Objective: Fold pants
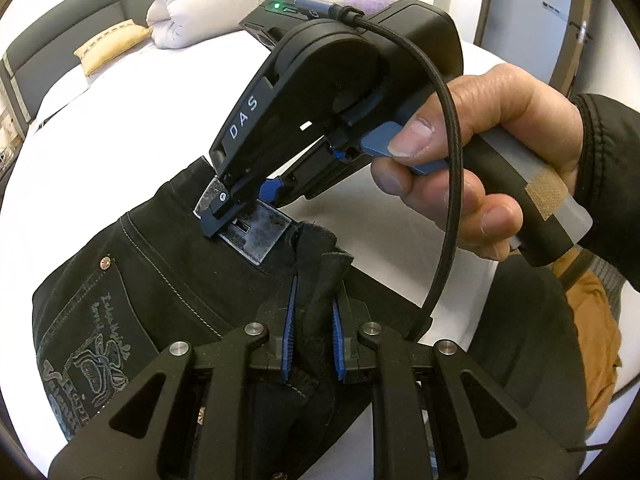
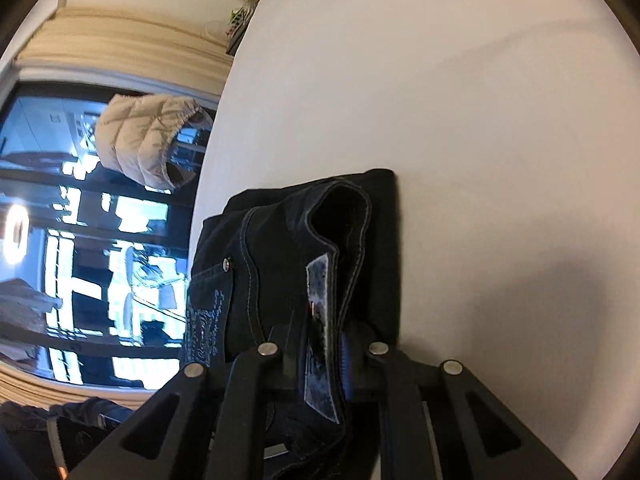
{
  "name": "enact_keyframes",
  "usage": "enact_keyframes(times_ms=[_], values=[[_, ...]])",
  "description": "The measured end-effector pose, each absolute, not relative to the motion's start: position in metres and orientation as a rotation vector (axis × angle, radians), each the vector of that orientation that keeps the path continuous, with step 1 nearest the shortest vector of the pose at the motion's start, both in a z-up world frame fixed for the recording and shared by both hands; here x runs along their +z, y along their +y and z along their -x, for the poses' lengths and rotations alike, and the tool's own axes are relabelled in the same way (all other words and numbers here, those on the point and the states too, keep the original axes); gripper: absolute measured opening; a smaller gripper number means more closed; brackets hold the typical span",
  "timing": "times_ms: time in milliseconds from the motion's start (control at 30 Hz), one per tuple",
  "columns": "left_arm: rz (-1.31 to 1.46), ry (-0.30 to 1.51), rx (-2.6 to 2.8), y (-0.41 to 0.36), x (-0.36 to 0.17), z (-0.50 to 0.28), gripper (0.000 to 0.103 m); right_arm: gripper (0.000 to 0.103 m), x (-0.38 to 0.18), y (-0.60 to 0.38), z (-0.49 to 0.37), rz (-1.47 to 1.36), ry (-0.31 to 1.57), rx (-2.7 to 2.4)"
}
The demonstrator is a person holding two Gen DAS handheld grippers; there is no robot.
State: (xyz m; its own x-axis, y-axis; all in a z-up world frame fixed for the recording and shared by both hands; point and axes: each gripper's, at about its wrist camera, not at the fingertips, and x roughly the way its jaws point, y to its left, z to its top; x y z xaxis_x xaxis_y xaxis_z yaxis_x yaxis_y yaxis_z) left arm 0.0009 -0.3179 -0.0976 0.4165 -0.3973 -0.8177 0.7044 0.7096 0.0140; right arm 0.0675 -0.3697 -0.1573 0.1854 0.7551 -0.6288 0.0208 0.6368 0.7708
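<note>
While both tools pinched the waistband, status was:
pants [image 1: 160, 248]: black, on white bed [image 1: 132, 80]
left gripper [image 1: 314, 344]: clamped on pants
right gripper [image 1: 236, 210]: clamped at patch, probably
step: waist grasped
next: lift together, fold over

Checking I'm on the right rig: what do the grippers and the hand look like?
Right gripper: black shell marked "DAS", blue finger pads, green LED, braided black cable, grey trigger, taped handle. Bare hand, dark sleeve. Left gripper: black linkage arms, silver pivot pins, ribbed blue pads.

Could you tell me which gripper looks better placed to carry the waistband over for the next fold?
Probably right: the right gripper clamps the waistband at the leather patch; the left gripper pinches only bunched fabric of the pants.
</note>
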Motion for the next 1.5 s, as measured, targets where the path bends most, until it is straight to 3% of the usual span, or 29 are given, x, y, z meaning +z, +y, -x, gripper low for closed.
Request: enact_keyframes(times_ms=[267,300,500,567,600,633,733,800,867,1000,1033,1067,1500], values=[[-0.409,0.880,-0.709,-0.320,-0.110,0.005,0.018,0.015,-0.166,-0.376,-0.076,-0.827,1.272,0.560],[-0.402,0.886,-0.713,-0.320,-0.107,0.006,0.022,0.015,-0.166,-0.377,-0.076,-0.834,1.269,0.562],[-0.226,0.907,-0.801,-0.268,-0.061,0.018,0.024,0.017,-0.162,-0.385,-0.066,-0.859,1.237,0.531],[-0.169,0.884,-0.766,-0.238,-0.046,0.014,0.036,0.021,-0.156,-0.390,-0.060,-0.856,1.229,0.483],[-0.136,0.872,-0.728,-0.221,-0.040,0.009,0.058,0.023,-0.150,-0.393,-0.055,-0.842,1.219,0.447],[-0.102,0.853,-0.673,-0.200,-0.037,0.002,0.065,0.030,-0.140,-0.396,-0.049,-0.792,1.206,0.382],[-0.059,0.871,-0.553,-0.159,-0.041,-0.032,0.064,0.034,-0.111,-0.388,-0.033,-0.737,1.145,0.384],[-0.025,0.906,-0.518,-0.144,-0.050,-0.056,0.062,0.030,-0.099,-0.375,-0.025,-0.725,1.118,0.446],[-0.029,0.931,-0.491,-0.140,-0.062,-0.078,0.053,0.018,-0.096,-0.356,-0.016,-0.708,1.128,0.512],[-0.081,0.993,-0.460,-0.147,-0.090,-0.105,0.041,0.017,-0.124,-0.333,-0.003,-0.645,1.240,0.482],[-0.082,1.027,-0.461,-0.150,-0.103,-0.106,0.041,0.004,-0.132,-0.334,0.000,-0.649,1.249,0.455],[-0.097,1.034,-0.454,-0.152,-0.112,-0.104,0.041,0.000,-0.136,-0.339,0.004,-0.670,1.237,0.446],[-0.392,0.792,-0.450,-0.169,-0.123,0.001,0.045,0.002,-0.117,-0.364,0.053,-0.715,1.116,0.421]])
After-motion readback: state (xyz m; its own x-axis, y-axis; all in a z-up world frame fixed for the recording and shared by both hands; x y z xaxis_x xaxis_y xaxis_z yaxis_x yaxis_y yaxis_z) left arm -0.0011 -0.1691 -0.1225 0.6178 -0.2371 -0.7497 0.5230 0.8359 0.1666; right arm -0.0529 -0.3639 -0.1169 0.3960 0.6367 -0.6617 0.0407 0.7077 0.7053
